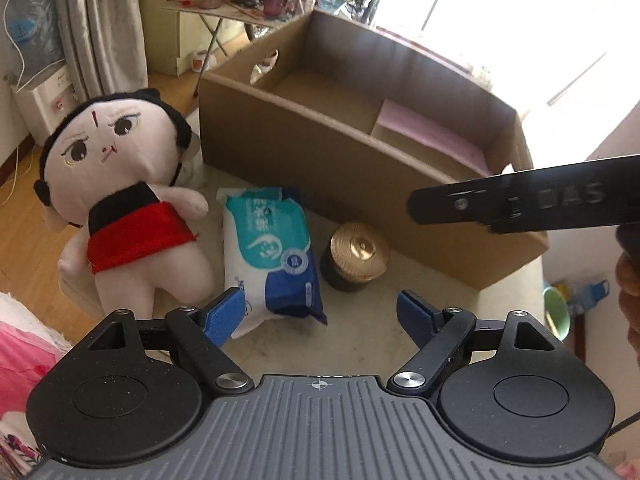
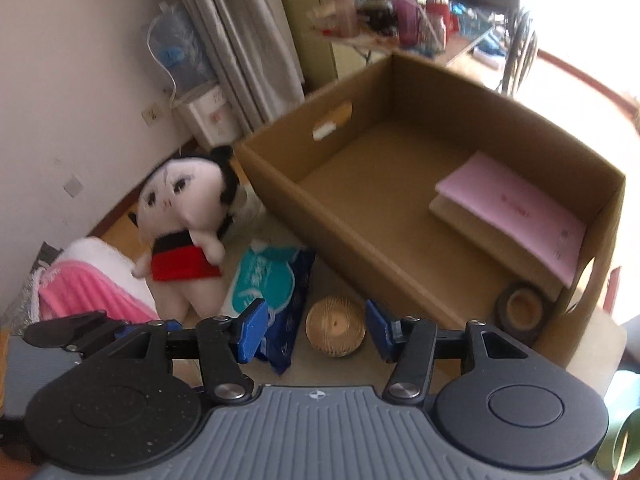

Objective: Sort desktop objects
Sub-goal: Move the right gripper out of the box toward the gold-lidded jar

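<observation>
Both grippers hang with jaws apart and empty: the left gripper [image 1: 320,312] low in its frame, the right gripper [image 2: 316,330] above the round gold-lidded dark jar [image 2: 335,332]. Left of the jar on the pale counter [image 1: 360,344] lies a blue-and-white soft tissue pack [image 1: 272,256], then a red-skirted plush doll [image 1: 124,196]. The open brown cardboard box [image 2: 360,236] holds a pink booklet [image 2: 516,208] and, perhaps, a tape roll [image 2: 520,312].

doll [image 1: 120,200] left | wipes pack [image 1: 272,256] middle | jar [image 1: 358,256] right | box [image 1: 360,152] behind, probably touching jar
</observation>
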Demonstrator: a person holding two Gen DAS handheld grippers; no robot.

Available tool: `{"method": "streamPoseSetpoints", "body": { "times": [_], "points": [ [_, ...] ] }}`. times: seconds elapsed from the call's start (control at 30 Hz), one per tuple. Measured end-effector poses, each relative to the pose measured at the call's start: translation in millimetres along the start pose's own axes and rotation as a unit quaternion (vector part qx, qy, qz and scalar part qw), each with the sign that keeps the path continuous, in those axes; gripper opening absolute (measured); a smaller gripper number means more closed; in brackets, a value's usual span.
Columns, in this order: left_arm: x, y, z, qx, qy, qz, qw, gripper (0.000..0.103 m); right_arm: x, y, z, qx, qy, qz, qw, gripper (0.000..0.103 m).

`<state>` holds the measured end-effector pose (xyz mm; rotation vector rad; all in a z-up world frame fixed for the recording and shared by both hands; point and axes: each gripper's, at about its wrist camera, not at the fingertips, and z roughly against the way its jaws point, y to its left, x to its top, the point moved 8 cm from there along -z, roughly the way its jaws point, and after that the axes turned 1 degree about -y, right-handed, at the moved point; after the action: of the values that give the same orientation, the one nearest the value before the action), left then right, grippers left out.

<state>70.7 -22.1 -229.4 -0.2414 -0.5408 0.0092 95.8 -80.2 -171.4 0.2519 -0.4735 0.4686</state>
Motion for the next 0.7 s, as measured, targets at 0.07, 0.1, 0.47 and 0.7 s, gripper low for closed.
{"method": "streamPoseSetpoints", "body": {
  "times": [0.07,0.1,0.47,0.7],
  "points": [
    [-3.3,0.2,-4.8,-0.001,0.008,-0.001,1.0000,0.084,-5.6,-0.4,-14.0,-0.001,0.013,-0.007,1.000,0.056],
    [-4.3,1.2,-7.1,0.000,0.010,-0.003,0.9999,0.084,-8.9,-1.2,-20.9,-0.004,0.019,-0.012,1.000,0.056],
    [-15.8,18.7,-16.4,0.020,0.035,-0.022,0.9989,0.080,-11.5,7.9,-66.5,-0.042,0.033,-0.003,0.999,0.054],
    [-14.8,26.5,-16.0,0.022,0.037,-0.019,0.9989,0.080,-12.1,7.4,-87.3,-0.061,0.043,0.013,0.997,0.054]
  ]
}}
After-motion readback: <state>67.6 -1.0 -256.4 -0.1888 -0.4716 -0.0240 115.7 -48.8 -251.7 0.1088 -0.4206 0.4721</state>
